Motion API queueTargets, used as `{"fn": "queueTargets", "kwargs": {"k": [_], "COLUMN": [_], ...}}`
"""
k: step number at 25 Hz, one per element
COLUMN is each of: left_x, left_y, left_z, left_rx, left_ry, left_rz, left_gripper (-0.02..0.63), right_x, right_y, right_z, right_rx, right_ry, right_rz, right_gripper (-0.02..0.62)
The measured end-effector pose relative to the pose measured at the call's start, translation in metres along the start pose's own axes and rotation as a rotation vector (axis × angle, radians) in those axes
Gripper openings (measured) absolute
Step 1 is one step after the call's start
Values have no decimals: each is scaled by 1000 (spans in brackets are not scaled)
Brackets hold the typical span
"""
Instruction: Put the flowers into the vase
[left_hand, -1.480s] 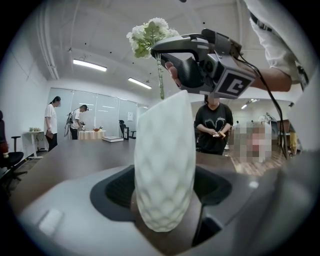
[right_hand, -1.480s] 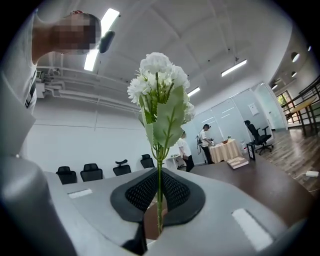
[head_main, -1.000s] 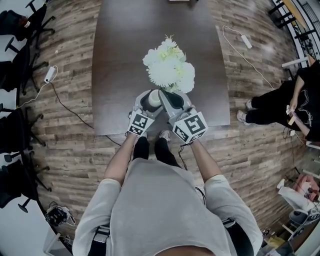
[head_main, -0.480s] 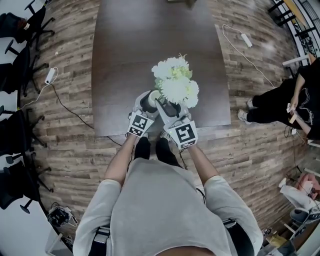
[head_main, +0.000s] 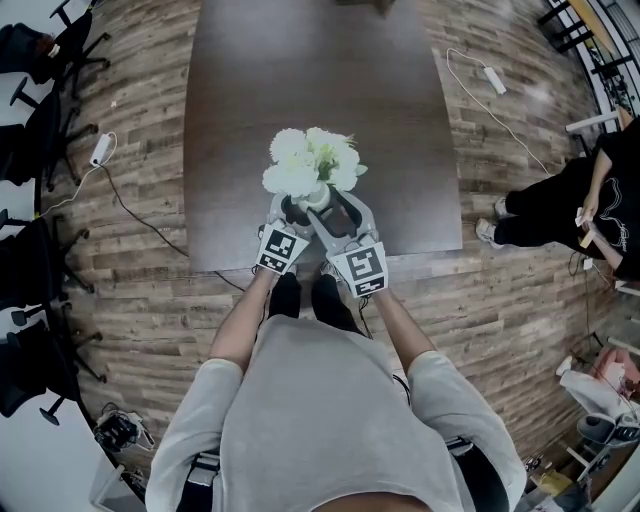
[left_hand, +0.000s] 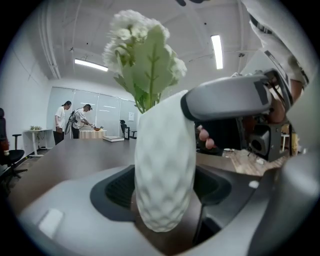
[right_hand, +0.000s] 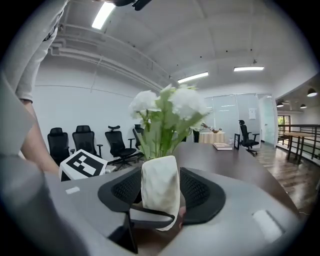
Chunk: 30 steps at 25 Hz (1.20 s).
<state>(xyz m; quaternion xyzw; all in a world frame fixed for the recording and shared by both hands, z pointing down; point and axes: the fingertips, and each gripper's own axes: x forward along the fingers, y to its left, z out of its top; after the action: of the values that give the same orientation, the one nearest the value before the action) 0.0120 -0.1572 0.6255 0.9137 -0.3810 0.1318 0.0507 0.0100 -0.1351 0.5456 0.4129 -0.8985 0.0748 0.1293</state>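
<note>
Backing the right gripper (right_hand: 160, 197) straight toward the near edge, jaws wide, looked the safest finish. Its jaws had just been opening and stood apart either side of the vase (left_hand: 164, 170), not pressing it. Left gripper (head_main: 297, 210): clamped on the vase body, steadying it. Flowers (head_main: 307, 160): stems down inside the vase, white blooms above. Table (head_main: 300, 70): dark top, vase by its near edge.
</note>
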Motion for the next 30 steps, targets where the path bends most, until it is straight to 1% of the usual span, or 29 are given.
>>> {"fn": "queueTargets", "kwargs": {"k": [4, 11, 21, 28, 30], "left_x": [1, 2, 0, -2, -3], "left_y": [3, 0, -5, -5, -6], "left_z": [-2, -1, 0, 0, -3], "left_rx": [-2, 4, 15, 17, 15], "left_ry": [-1, 6, 22, 21, 27], "left_rz": [1, -2, -16, -5, -1], "left_gripper": [342, 344, 348, 355, 374], "right_x": [6, 4, 7, 8, 7], "right_y": [0, 0, 1, -1, -2], "right_z": [-6, -12, -13, -12, -14], "right_rx": [34, 48, 45, 43, 44], "right_ry": [8, 23, 37, 39, 41], "right_rz": [11, 25, 37, 36, 34], "right_gripper": [245, 247, 252, 252, 255]}}
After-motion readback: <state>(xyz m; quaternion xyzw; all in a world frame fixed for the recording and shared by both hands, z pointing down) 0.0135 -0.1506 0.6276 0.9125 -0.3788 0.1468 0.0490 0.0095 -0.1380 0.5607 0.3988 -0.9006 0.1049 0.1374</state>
